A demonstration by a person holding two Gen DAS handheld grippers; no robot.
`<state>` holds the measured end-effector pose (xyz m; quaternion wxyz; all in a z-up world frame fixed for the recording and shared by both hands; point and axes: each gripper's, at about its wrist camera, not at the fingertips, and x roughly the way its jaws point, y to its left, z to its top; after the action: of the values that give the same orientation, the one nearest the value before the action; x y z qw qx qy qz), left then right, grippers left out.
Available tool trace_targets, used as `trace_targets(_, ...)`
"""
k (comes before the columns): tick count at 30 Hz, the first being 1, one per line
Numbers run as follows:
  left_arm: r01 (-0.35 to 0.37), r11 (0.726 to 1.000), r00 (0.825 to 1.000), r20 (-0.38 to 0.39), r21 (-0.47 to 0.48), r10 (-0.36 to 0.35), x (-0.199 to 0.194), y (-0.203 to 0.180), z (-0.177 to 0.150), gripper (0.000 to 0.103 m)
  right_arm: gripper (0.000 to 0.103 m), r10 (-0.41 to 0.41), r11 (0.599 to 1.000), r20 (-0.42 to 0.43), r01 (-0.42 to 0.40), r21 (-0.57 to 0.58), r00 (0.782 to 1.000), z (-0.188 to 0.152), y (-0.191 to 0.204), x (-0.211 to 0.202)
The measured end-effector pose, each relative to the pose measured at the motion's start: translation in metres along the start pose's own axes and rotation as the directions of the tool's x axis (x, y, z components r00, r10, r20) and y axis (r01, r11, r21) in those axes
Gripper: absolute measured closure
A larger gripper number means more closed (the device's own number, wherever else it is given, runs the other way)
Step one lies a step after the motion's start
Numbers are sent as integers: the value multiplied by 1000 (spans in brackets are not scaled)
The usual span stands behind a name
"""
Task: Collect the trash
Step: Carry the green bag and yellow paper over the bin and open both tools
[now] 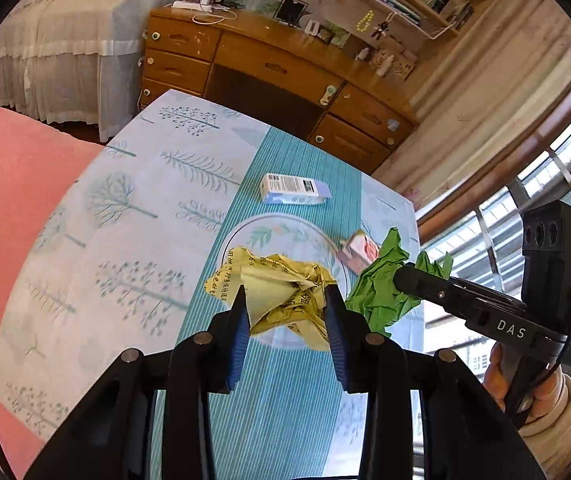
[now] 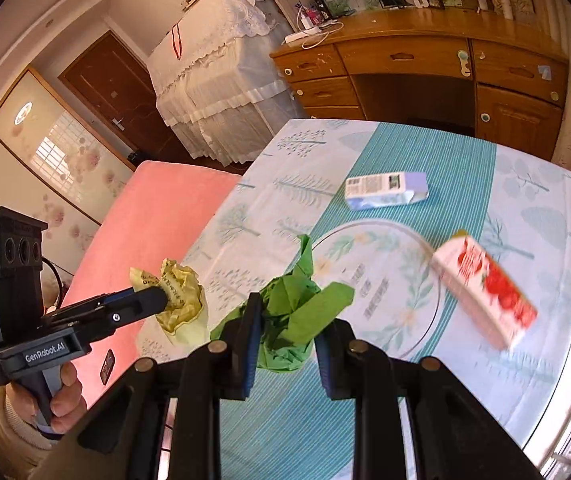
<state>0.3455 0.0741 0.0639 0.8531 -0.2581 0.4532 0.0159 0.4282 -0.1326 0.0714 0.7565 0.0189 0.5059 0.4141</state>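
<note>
With both wads clamped, left gripper (image 1: 285, 300) on yellow paper (image 1: 277, 292), right gripper (image 2: 289, 324) on green paper (image 2: 297, 312), red carton (image 2: 485, 292) lies nearer the right, blue carton (image 2: 385, 190) farther back.

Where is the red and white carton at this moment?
In the right wrist view the red and white carton lies on the tablecloth at the right, against the right rim of the glass plate, nearer than the blue and white box.

The crumpled paper (image 1: 281, 296) is yellow, the other paper (image 2: 297, 320) green; the tabletop (image 1: 133, 208) cloth is pale blue with trees.
</note>
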Motion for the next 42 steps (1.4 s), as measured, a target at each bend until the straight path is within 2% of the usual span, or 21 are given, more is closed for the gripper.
trace_targets(5,61,996,998,-2,72,-61,-55,25,-41,69,79,-74,996,55,71,45,996,-61,60,-23)
trace_targets(11,156,960,988,-16,233,-156,-117,58,-98,69,79,-185,977,117,171,126,976,-144,136,-32)
trace_targets(15,183,937,983,-60,298,-173,-142,75,-133,69,79,-226,962,129,201,185,966,-194,178,-31)
trace_targets(20,212,912,975,-144,351,-172,-155,87,-171,69,79,-265,941,89,237,241,960,-245,215,-28)
trace_targets(24,224,888,969,-192,401,-158,-160,90,-208,69,79,-286,923,39,265,278,957,-283,224,-24)
trace_targets(29,238,876,955,-264,420,-133,-152,94,-252,69,79,-310,884,-26,298,360,950,-329,217,-20)
trace_targets(37,256,901,917,-382,350,-113,-111,101,-319,69,79,-310,843,-109,326,428,944,-398,195,2)
trace_targets(42,252,913,898,-429,322,-96,-72,105,-362,69,78,-296,835,-120,317,449,948,-435,168,29)
